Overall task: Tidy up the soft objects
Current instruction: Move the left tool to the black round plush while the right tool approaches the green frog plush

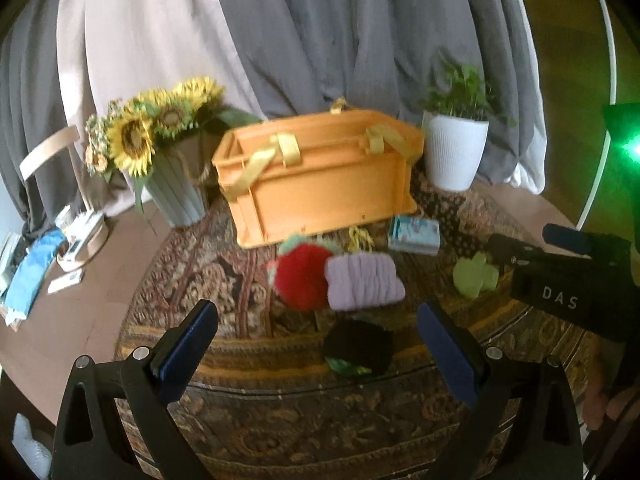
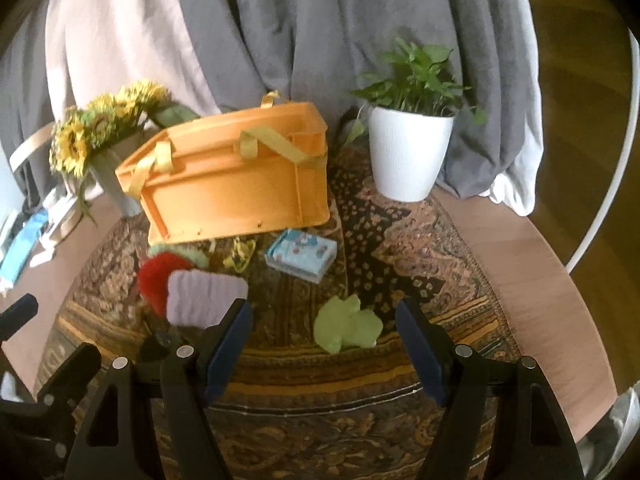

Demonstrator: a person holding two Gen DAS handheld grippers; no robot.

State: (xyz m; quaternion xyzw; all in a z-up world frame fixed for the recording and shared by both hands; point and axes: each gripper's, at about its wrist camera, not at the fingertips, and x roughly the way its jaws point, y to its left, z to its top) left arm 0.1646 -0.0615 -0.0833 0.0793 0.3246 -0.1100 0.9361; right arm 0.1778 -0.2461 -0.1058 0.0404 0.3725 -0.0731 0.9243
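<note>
- Patterned cloth (image 2: 420, 240) covers a round table, with grey curtains (image 2: 320, 40) hanging behind it.
- Left gripper (image 1: 318, 344): jaws apart, nothing between the pads; a black soft thing (image 1: 358, 346) with a green bit at its edge lies on the cloth just ahead of them.
- Right gripper (image 2: 324, 344): jaws apart and holding nothing; a pale green soft toy (image 2: 346, 328) lies on the cloth in the gap ahead of its fingers.
- Orange basket (image 2: 236, 184) with yellow straps stands at the back of the cloth and serves as the landmark. I cannot see whether anything is inside.
- In front of the basket, toward the left gripper: a red fluffy ball (image 1: 302, 278) touching a folded lilac cloth (image 1: 364, 282).
- Just in front of the basket's right end: a small blue packet (image 2: 302, 254), with a yellow tangle (image 2: 240, 254) beside it.
- Left of the basket: sunflowers (image 1: 148, 128) in a vase. Right of it: a green plant in a white pot (image 2: 406, 156).
- Step in hand, as I judge it: both grippers are lining up for a first pick, and every soft thing visible is outside the basket.
- Next move calls for lowering each gripper so its pads straddle its target, closing gently, then carrying the thing over the basket rim.
</note>
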